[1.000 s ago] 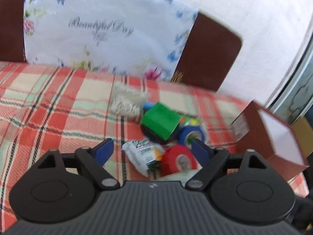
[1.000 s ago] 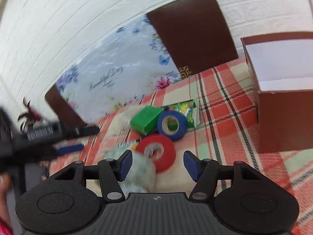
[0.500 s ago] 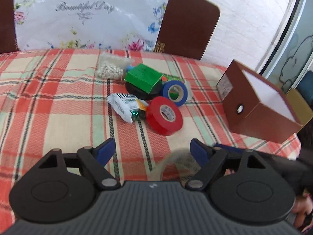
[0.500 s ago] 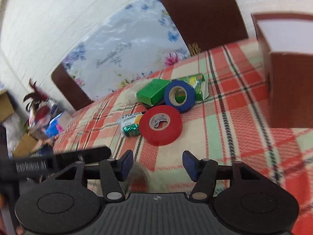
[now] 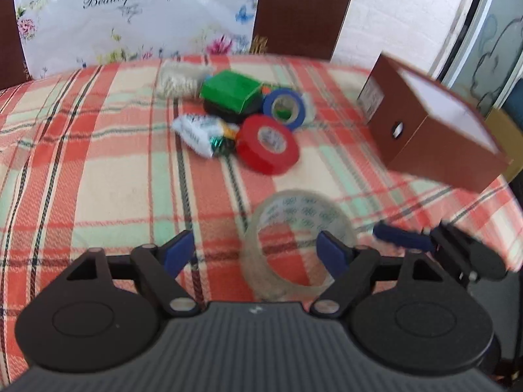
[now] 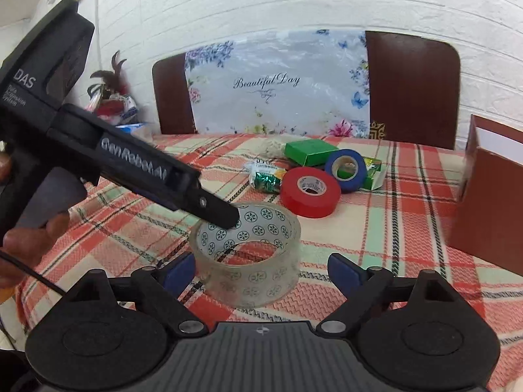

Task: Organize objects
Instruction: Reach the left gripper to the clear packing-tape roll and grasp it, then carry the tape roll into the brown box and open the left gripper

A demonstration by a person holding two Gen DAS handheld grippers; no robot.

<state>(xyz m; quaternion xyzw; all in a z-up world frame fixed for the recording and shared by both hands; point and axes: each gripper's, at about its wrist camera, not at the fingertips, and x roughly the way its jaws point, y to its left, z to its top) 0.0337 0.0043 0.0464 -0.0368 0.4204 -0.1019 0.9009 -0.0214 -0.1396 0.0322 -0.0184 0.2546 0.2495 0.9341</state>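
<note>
clear tape roll (image 6: 248, 254) flat on tablecloth (image 6: 385, 228), hole up, between released right gripper (image 6: 261, 271) pads; left gripper (image 5: 253, 253) released too; three tape rolls total.

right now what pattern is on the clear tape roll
Small dark round flower-like emblems repeated around the clear tape roll; sharpest in the right wrist view.

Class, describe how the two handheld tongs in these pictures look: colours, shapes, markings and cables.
Both tongs, left and right, are black, each with two blue pads on angled arms, rounded disc housings and a ribbed grey base. The left body carries white lettering, "DAS" and "GenRobot.AI", and a thin black cable trails nearby.
</note>
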